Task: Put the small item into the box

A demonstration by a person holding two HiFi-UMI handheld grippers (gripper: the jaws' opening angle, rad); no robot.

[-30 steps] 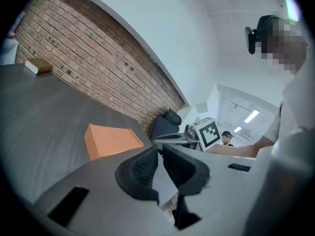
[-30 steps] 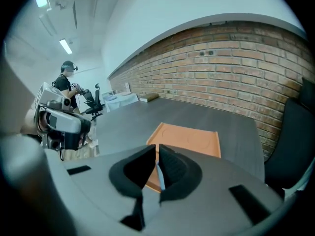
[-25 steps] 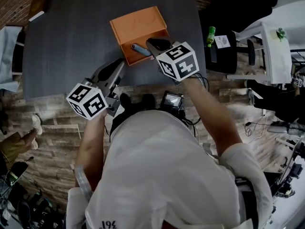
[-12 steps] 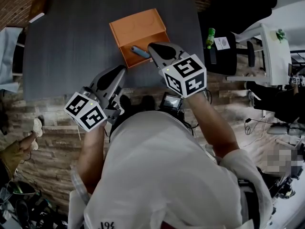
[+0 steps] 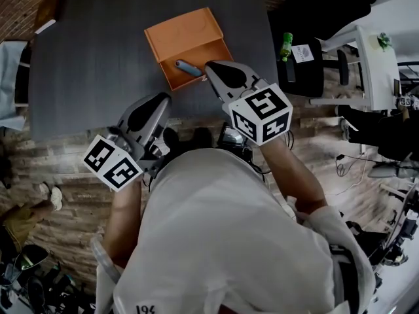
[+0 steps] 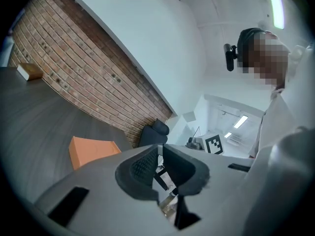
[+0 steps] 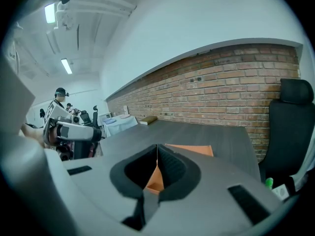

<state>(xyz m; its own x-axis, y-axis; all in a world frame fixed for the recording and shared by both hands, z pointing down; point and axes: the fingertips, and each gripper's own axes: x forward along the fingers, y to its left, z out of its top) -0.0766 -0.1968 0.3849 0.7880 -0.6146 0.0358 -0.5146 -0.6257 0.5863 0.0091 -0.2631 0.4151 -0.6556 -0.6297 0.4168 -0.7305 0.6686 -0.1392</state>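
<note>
Item (image 5: pixel 188 67), small and blue, lies inside the orange box (image 5: pixel 183 34) on the surface (image 5: pixel 91 57). Right tongs (image 5: pixel 211 67) have drawn back from it and just closed on nothing, so placing looks done. Left tongs (image 5: pixel 163 98) are closed and empty. One item, one box, two tongs.

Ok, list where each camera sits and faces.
Head view: on the person's head, looking steeply down at table, orange box, blue item; torso, arms, left tongs, right tongs show.
Left gripper view: on the left tongs, facing across the table; shut tongs show.
Right gripper view: on the right tongs, facing the orange box; just-closed empty tongs show.
All share the orange box.
</note>
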